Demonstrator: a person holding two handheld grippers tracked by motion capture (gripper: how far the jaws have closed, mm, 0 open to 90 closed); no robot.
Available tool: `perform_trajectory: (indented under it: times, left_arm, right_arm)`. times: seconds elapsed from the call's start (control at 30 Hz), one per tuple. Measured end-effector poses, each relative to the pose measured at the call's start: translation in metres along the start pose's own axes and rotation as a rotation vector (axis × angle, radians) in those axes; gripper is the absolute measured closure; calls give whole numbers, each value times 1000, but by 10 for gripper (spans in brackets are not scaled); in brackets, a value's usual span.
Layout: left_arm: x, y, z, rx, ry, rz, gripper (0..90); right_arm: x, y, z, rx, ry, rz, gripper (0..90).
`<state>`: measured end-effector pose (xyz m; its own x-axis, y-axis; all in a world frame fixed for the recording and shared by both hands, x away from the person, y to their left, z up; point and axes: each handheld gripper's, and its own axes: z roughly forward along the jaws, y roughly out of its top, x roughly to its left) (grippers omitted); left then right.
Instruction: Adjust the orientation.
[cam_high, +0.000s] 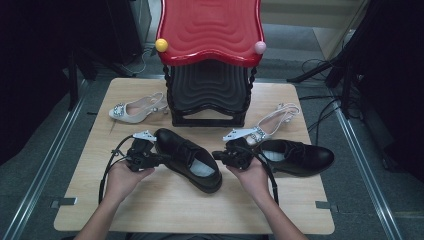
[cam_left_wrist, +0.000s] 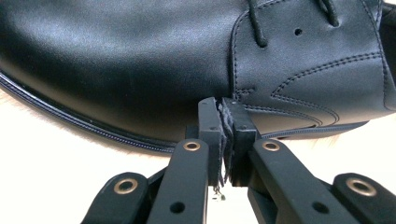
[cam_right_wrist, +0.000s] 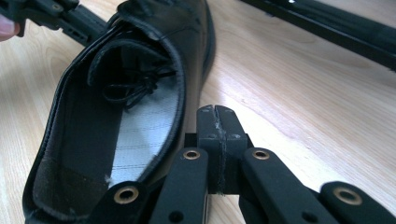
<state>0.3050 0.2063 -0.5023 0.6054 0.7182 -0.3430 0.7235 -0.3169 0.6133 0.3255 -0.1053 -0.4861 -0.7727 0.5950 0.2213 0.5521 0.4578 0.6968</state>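
Note:
A black leather lace-up shoe lies slantwise on the wooden table, its toe toward the front. My left gripper is shut at the shoe's left side; in the left gripper view its closed pads hold nothing and meet the shoe's upper just above the sole. My right gripper is shut too, just right of the shoe's heel opening. The right gripper view has its closed tips empty beside the shoe's collar, with knotted laces inside. A second black shoe lies to the right.
A red stool stacked on black ones stands at the table's back middle. Two pale slingback heels lie at its sides, one left, one right. Cables trail on the floor at the right.

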Motion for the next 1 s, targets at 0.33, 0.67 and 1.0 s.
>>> perform_trajectory:
  times: [0.33, 0.67, 1.0]
  left_arm:
    - [-1, -3, 0, 11, 11, 3, 868]
    - [-1, -2, 2, 13, 15, 6, 870]
    - [0, 2, 7, 23, 1, 3, 871]
  right_arm:
    - [5, -1, 2, 22, 27, -19, 900]
    - [13, -5, 1, 26, 38, -14, 900]
    - [21, -12, -2, 25, 49, -10, 900]
